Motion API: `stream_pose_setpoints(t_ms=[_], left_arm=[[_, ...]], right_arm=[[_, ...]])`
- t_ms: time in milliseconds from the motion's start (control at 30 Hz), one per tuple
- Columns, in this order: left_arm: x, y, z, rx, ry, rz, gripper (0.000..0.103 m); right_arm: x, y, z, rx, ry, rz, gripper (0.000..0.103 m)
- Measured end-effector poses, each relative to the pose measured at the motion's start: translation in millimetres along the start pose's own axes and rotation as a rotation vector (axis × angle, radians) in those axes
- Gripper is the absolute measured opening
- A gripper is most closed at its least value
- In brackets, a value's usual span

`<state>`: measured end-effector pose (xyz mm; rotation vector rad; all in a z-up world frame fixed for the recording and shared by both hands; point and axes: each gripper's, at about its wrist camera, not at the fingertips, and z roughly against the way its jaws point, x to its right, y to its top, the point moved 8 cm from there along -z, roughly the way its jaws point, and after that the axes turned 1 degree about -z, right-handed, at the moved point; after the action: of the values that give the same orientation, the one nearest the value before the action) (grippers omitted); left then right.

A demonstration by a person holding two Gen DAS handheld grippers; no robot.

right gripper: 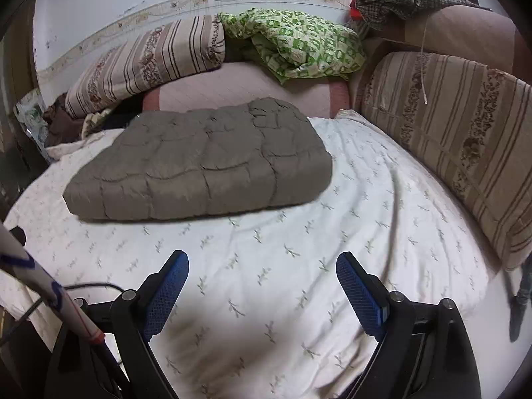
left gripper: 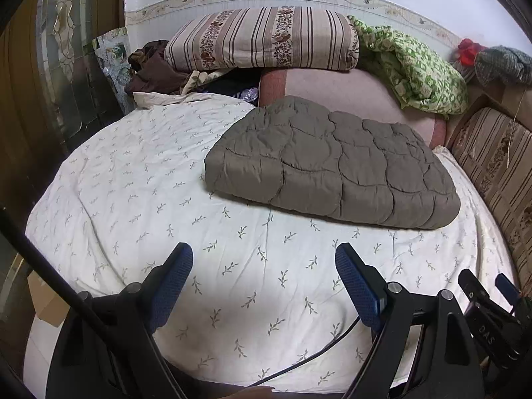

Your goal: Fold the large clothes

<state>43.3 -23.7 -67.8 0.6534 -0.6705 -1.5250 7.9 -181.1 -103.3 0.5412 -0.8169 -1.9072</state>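
- Bedding fills the left wrist view: a white leaf-print sheet (left gripper: 139, 199) covers the mattress, with a striped pillow (left gripper: 262, 38) and a green patterned cloth (left gripper: 415, 66) pushed to the wall at the top, probably to leave folding room.
- Right of centre lies the grey quilted garment (left gripper: 332, 166), already a thick flat bundle, so the folding looks nearly or fully done. Its long axis slants from centre-left down to lower right.
- At the bottom, the left gripper (left gripper: 264, 259) hangs above bare sheet, fingers spread and empty, well short of the bundle.
- In the right wrist view the bundle (right gripper: 199, 163) sits left of centre, long axis roughly level, beside a striped cushion (right gripper: 449, 133) at the right edge.
- At the bottom, the right gripper (right gripper: 262, 266) is likewise spread wide, holding nothing.
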Motion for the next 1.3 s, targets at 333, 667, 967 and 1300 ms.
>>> stream_pose_setpoints(t_ms=[333, 667, 967, 1300], left_arm=[[-5, -7, -11, -0.038, 0.015, -0.013, 0.087], [-3, -20, -28, -0.102, -0.010, -0.011, 0.087], [-3, -24, -30, -0.115, -0.020, -0.013, 0.087], [-1, -24, -28, -0.117, -0.022, -0.027, 0.087]], right_arm=[[-5, -11, -14, -0.061, -0.035, 0.030, 0.093], [-16, -21, -26, -0.113, -0.071, 0.107, 0.093], [-20, -24, -27, -0.118, -0.087, 0.123, 0.093], [-17, -20, -23, -0.104, -0.090, 0.112, 0.093]])
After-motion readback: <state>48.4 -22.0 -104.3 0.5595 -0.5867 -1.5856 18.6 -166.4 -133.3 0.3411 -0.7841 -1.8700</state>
